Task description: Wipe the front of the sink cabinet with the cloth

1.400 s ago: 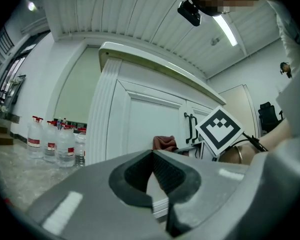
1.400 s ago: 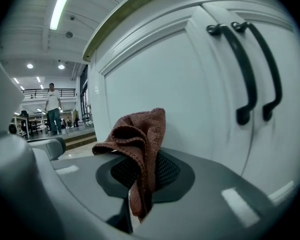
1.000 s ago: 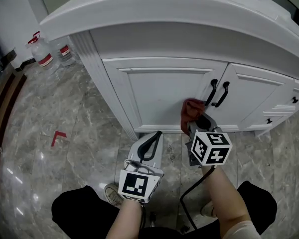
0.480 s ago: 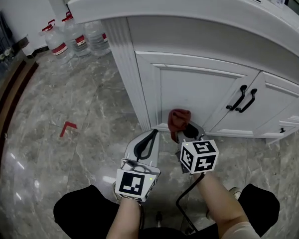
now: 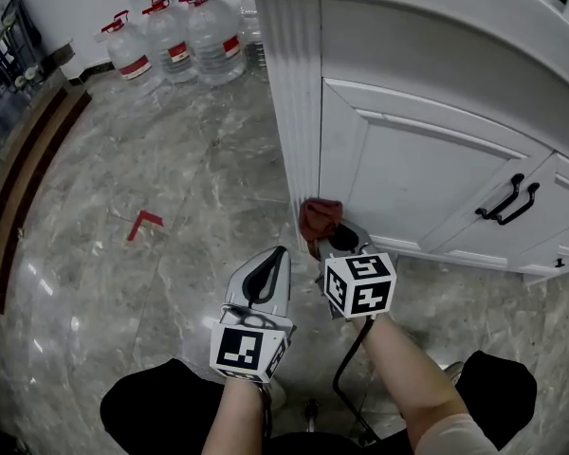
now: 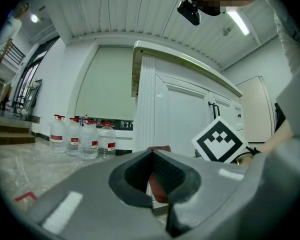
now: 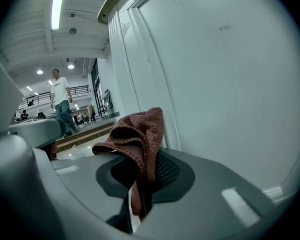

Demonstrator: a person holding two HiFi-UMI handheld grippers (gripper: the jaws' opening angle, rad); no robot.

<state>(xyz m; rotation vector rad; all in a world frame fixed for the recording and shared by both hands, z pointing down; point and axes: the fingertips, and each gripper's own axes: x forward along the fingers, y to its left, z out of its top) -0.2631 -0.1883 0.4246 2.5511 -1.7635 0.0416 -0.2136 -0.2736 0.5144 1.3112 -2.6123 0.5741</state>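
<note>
The white sink cabinet (image 5: 408, 169) fills the upper right of the head view. A red-brown cloth (image 5: 318, 218) sits bunched against its lowest part, where the left door meets the fluted corner post (image 5: 299, 93). My right gripper (image 5: 337, 243) is shut on the cloth. In the right gripper view the cloth (image 7: 140, 134) stands up from the closed jaws right beside the door panel (image 7: 230, 84). My left gripper (image 5: 268, 271) hangs shut and empty just left of the right one, above the floor. From its own view the cloth (image 6: 157, 189) shows past its tips (image 6: 152, 156).
Several water bottles (image 5: 185, 31) stand on the marble floor left of the cabinet, also in the left gripper view (image 6: 85, 139). A red tape mark (image 5: 144, 222) lies on the floor. Black door handles (image 5: 507, 202) sit at right. A person (image 7: 62, 104) walks far off.
The right gripper has carried the cloth leftward along the bottom of the cabinet front, from below the handles to the corner post. The left gripper moved left alongside it.
</note>
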